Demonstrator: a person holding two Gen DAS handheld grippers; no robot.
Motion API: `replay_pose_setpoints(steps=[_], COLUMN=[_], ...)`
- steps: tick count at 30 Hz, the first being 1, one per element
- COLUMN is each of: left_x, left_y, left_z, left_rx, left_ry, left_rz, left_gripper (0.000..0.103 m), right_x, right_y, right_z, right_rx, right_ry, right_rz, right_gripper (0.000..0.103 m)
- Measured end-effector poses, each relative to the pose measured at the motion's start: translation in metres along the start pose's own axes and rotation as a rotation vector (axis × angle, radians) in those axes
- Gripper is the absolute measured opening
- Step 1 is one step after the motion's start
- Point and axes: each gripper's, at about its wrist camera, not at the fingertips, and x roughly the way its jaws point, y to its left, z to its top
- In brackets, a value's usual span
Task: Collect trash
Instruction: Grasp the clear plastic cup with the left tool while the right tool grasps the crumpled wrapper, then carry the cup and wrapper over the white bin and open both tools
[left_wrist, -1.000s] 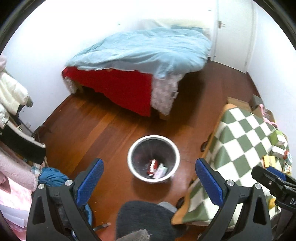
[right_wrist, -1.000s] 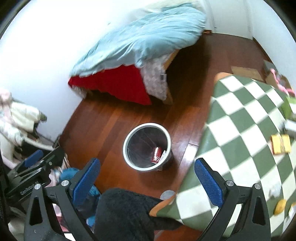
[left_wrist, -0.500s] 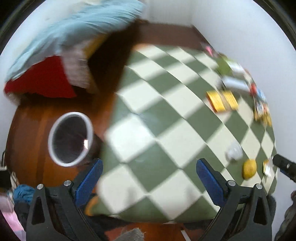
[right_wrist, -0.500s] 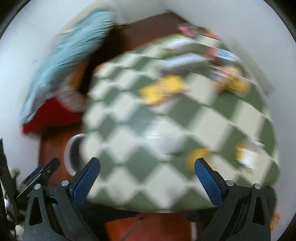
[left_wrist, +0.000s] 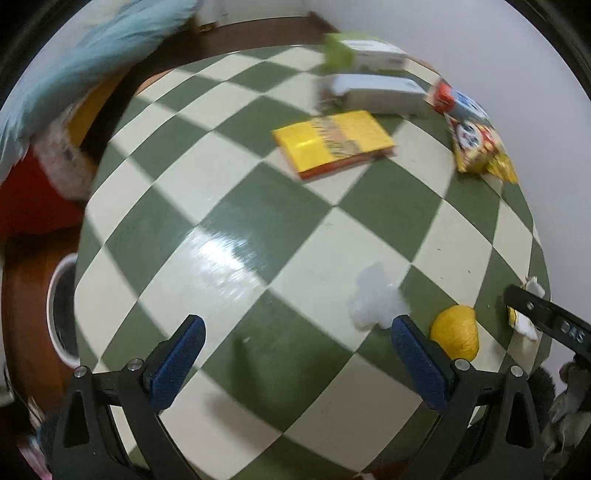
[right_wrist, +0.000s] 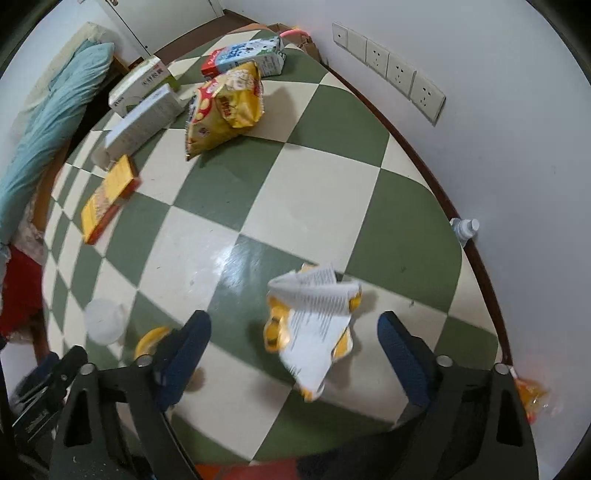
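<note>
A: What is cut off or hard to read?

B: The trash bin (left_wrist: 61, 308) is seen only as a slice of white rim at the left edge, the rest hidden behind the checkered table (left_wrist: 229, 206). The far boxes (left_wrist: 373, 92) are blurred. A small bottle (right_wrist: 464, 228) at the wall-side table edge is only partly seen, and an orange wrapper (right_wrist: 533, 397) is half hidden behind the right gripper's arm.

A: The trash itself?

B: A crumpled paper wrapper (right_wrist: 314, 325) lies on the table just ahead of the right gripper (right_wrist: 293, 341), in line with the gap between its fingers; its long axis runs away from the camera, narrow end pointed back toward the gripper. A white wad (left_wrist: 376, 301) and a yellow ball (left_wrist: 456, 332) are beside the left gripper's right finger.

A: Fingers?

B: Right gripper is spread wide, nothing held. Left gripper (left_wrist: 293, 343) is also spread wide and empty, held over bare table.

A: Other items?

B: A yellow box (left_wrist: 332, 142) and a snack bag (right_wrist: 225, 107) are noted well beyond.
</note>
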Motion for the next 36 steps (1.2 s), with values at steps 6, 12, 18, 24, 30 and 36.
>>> replay_pose_setpoints(steps=[6, 12, 18, 24, 30, 36], left_x=[0.01, 0.011, 0.011, -0.005, -0.044, -0.089], left_y=[-0.026, -0.042, -0.043, -0.04, -0.024, 0.01], left_z=[0.002, 0.004, 0.003, 0.0, 0.004, 0.01], left_rx=[0.131, 0.203, 0.208, 0.201, 0.16, 0.081], left_ry=[0.004, -0.016, -0.012, -0.068, -0.173, -0.252], left_rz=[-0.036, -0.062, -0.091, -0.057, -0.004, -0.011], left_gripper=[0.097, 0.063, 0.04, 0.04, 0.04, 0.04], right_x=[0.009, 0.007, 0.006, 0.003, -0.015, -0.055], right_y=[0.008, 0.006, 0.003, 0.003, 0.014, 0.042], right_z=[0.004, 0.001, -0.003, -0.006, -0.01, -0.011], right_rx=[-0.039, -0.074, -0.078, -0.082, -0.11, -0.148], right_ry=[-0.032, -0.064, -0.063, -0.057, -0.086, -0.155], right_rz=[-0.049, -0.065, -0.06, -0.05, -0.028, 0.033], right_gripper=[0.065, 0.052, 0.052, 0.052, 0.052, 0.052])
